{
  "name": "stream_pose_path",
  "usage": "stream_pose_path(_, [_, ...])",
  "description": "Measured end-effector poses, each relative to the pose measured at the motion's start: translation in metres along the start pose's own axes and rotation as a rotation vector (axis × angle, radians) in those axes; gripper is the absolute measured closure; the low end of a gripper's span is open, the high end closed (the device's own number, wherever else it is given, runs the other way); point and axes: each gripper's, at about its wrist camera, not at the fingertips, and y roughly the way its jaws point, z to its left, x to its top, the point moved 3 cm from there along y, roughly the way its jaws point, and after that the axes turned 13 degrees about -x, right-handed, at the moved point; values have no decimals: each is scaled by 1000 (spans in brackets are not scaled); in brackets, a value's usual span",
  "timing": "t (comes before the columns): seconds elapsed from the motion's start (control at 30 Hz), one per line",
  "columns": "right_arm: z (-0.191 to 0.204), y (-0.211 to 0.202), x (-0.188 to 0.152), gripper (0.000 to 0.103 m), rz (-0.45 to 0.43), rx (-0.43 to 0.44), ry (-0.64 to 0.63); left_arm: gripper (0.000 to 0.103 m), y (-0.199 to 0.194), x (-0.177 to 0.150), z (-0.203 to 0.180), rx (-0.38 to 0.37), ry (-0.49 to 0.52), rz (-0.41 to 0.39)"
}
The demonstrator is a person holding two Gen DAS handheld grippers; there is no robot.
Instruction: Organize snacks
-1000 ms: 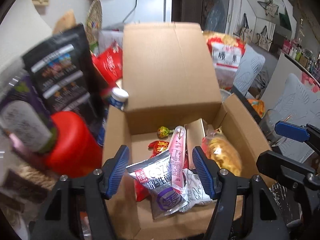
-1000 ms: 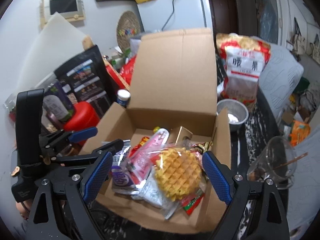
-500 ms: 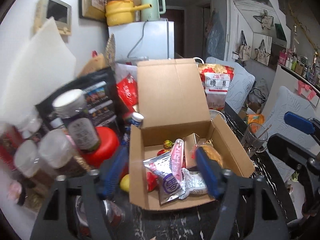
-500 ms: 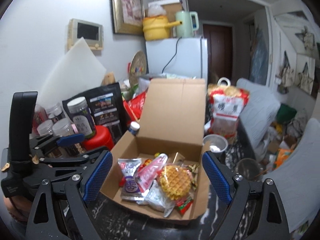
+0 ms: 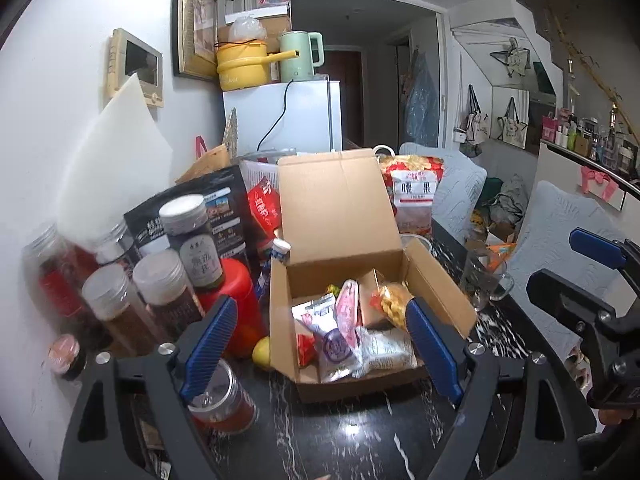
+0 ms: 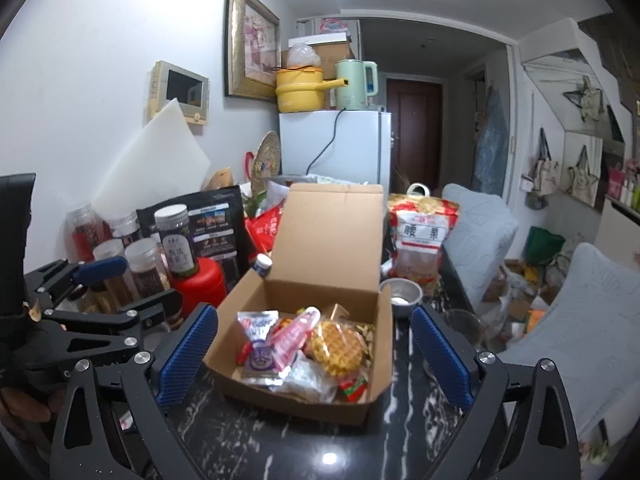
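An open cardboard box (image 5: 285, 312) (image 6: 362, 402) stands on the dark marble table, lid up. Inside lie several snacks: a silver-purple packet (image 5: 334, 346) (image 6: 259, 354), a pink packet (image 5: 347, 312) (image 6: 294, 336), a wrapped waffle (image 6: 338, 346) (image 5: 394, 306) and a white packet (image 5: 384, 350). My left gripper (image 5: 322, 350) is open and empty, held back from the box's front. My right gripper (image 6: 314, 360) is open and empty, also back from the box. Each gripper shows at the edge of the other's view.
Jars (image 5: 160, 292) and a red container (image 5: 236, 300) crowd the left. A can (image 5: 222, 398) and a lemon (image 5: 262, 352) sit by the box's left front. A glass mug (image 5: 482, 280), metal bowl (image 6: 401, 294) and large cashew bag (image 6: 420, 240) stand right.
Both grippers have pulled back and up from the box, which now looks smaller and farther. Both stay open and empty. The snacks lie in the box as before.
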Motion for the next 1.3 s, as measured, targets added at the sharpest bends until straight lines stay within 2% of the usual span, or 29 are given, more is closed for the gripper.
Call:
stream_pose_path(0.33, [4, -17, -39, 4, 38, -34, 22, 16, -20, -36, -8, 6, 5, -21])
stream_pose_path(0.6, [4, -20, -71, 4, 98, -62, 43, 16, -17, -67, -18, -35, 1, 32])
stream_pose_path(0.87, [2, -20, -82, 4, 129, -72, 43, 16, -13, -83, -22, -49, -18, 68])
stream_pose_path(1.3, [-1, -17, -89, 4, 152, -73, 55, 16, -11, -86, -28, -53, -7, 86])
